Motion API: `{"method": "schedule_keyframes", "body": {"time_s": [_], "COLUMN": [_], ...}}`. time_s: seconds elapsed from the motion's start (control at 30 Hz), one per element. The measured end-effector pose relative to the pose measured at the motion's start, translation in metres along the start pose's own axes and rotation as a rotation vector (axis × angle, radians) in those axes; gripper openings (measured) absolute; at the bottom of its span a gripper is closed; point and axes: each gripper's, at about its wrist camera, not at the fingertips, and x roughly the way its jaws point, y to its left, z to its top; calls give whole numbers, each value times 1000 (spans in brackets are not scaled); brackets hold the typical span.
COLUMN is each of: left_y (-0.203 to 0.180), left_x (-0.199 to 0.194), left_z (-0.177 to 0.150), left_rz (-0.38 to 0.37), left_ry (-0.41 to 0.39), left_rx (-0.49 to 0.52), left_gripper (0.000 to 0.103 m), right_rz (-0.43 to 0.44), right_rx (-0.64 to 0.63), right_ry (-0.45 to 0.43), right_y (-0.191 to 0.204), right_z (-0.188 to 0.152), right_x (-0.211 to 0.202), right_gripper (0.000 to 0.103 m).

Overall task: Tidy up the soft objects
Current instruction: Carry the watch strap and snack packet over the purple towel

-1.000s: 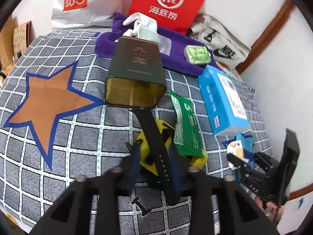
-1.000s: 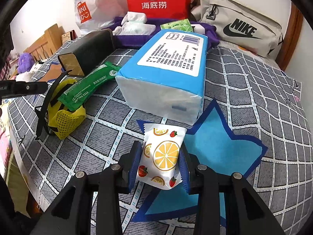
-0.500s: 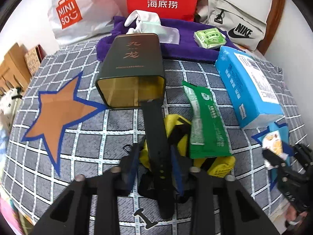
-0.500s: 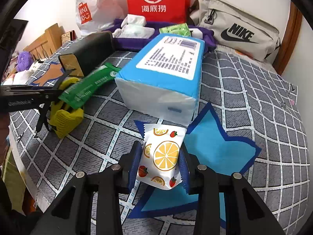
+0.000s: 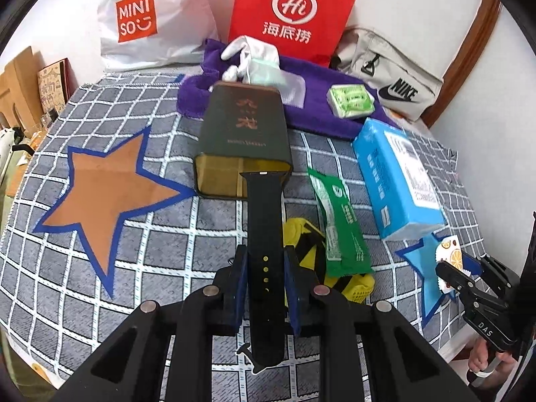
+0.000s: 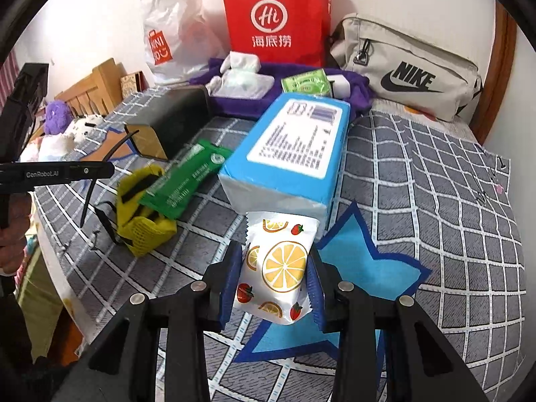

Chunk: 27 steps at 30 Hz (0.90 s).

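My left gripper (image 5: 265, 276) is shut on a black watch strap (image 5: 263, 221) and holds it above the checked bedspread, in front of the open dark green box (image 5: 246, 140). My right gripper (image 6: 274, 274) is shut on a white tissue pack with orange and strawberry prints (image 6: 278, 268), held over the blue star patch (image 6: 355, 268). The right gripper and its pack also show at the right edge of the left wrist view (image 5: 450, 264). An orange star patch (image 5: 107, 184) lies to the left.
A yellow mesh pouch (image 5: 348, 281), a green wipes packet (image 5: 338, 224) and a big blue tissue pack (image 5: 398, 181) lie between the grippers. A purple towel (image 5: 315, 100) with small packs, a red bag (image 5: 294, 13), a white bag (image 5: 150, 20) and a grey Nike bag (image 6: 408, 67) line the back.
My left gripper has lifted the strap higher off the yellow pouch and swung a little left. The right gripper has raised the tissue pack slightly over the blue star.
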Motion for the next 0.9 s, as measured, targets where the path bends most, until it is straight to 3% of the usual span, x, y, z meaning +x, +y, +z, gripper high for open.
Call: {"method": "schedule_keyframes", "body": {"time_s": [0.2, 0.43, 0.9], "left_y": [3, 5, 11], "left_x": [-12, -23, -21], "left_z": [14, 36, 85], "left_rz": [-8, -7, -6], "left_ry": [-31, -68, -91], "left_rx": [-11, -6, -27], "left_gripper": [20, 20, 20], "right_rz": [38, 18, -12], "right_rx": [13, 1, 30], "right_ry": [-43, -79, -114], "right_y": [-1, -5, -25], "right_z": [18, 46, 121], "right_x": [-17, -22, -1], "right_gripper": [37, 37, 37]}}
